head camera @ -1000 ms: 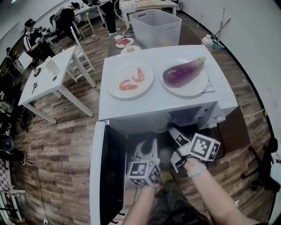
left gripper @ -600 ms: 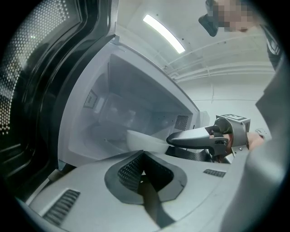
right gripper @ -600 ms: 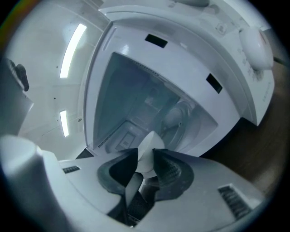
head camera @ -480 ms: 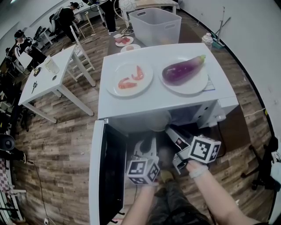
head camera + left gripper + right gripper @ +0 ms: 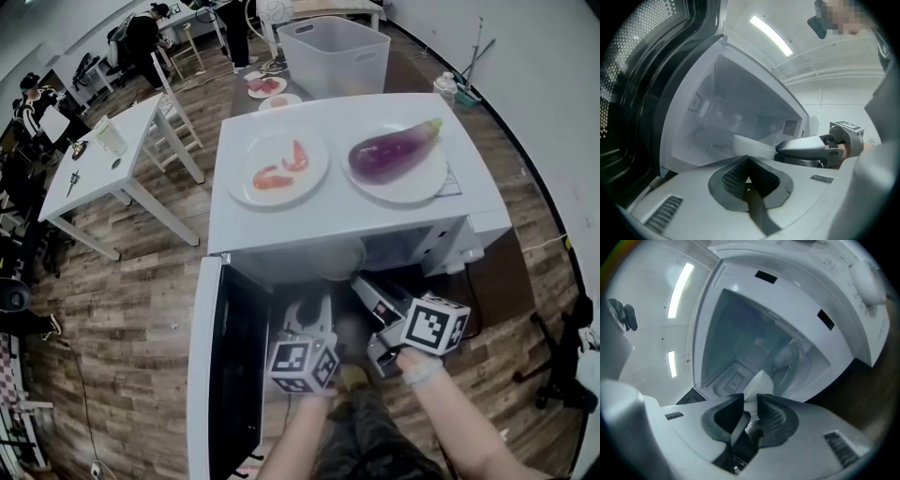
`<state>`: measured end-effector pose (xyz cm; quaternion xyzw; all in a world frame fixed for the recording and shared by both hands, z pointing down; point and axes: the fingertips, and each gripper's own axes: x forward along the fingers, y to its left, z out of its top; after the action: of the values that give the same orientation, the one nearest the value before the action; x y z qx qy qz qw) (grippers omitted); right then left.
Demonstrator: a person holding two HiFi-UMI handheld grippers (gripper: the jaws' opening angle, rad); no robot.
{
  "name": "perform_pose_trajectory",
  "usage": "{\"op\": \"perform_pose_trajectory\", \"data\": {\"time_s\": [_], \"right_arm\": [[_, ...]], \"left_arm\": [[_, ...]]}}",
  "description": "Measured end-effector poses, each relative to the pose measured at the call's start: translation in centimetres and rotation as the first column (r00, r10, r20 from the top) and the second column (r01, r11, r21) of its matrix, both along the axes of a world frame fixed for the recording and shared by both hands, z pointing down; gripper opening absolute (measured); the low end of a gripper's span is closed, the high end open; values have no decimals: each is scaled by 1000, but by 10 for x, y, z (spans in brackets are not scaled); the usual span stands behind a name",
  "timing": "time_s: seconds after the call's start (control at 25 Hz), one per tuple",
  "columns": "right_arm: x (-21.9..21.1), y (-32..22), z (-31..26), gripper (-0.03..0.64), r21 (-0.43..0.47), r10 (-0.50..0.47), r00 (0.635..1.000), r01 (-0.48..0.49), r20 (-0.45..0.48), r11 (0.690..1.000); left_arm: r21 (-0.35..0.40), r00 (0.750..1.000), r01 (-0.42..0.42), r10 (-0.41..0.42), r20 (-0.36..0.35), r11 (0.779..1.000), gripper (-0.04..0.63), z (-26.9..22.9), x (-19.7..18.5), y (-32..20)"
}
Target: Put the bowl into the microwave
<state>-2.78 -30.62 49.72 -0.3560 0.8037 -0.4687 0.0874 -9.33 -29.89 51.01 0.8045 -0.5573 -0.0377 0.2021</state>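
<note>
Bowl (image 5: 339,258) is held in the mouth of the microwave (image 5: 281,220). Its rim is pinched by the fingers of the right gripper (image 5: 751,401), which have just been closing, judged to steady it for insertion. The fingers of the left gripper (image 5: 747,176) are pressed together, empty.

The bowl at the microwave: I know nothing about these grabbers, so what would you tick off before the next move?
1. Microwave door swung wide open: ok.
2. Right gripper gripping the bowl: ok; its jaws have just been closing and pinch the rim.
3. Left gripper out of the way: ok; shut, empty, short of the bowl.
4. Cavity free for the bowl: ok; nothing shows on its floor.
5. Bowl fully inside: not ok; it is held at the opening.
6. Shrimp plate and eggplant plate on top steady: ok; both sit back from the front edge.
</note>
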Motion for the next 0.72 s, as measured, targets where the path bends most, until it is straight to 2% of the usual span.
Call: {"op": "perform_pose_trajectory", "data": {"time_s": [0.28, 0.36, 0.72], "right_arm": [[-1, -4, -2, 63, 28, -11, 1000, 11, 2, 1000], [-1, -5, -3, 6, 38, -12, 1000, 12, 2, 999], [-1, -10, 5, 5, 25, -15, 1000, 15, -12, 1000]], "left_arm": [[-2, 1000, 4, -4, -4, 1000, 2, 1, -1, -5], [-3, 1000, 3, -3, -3, 1000, 2, 1, -1, -6], [-2, 1000, 4, -4, -5, 1000, 2, 2, -1, -12]]}}
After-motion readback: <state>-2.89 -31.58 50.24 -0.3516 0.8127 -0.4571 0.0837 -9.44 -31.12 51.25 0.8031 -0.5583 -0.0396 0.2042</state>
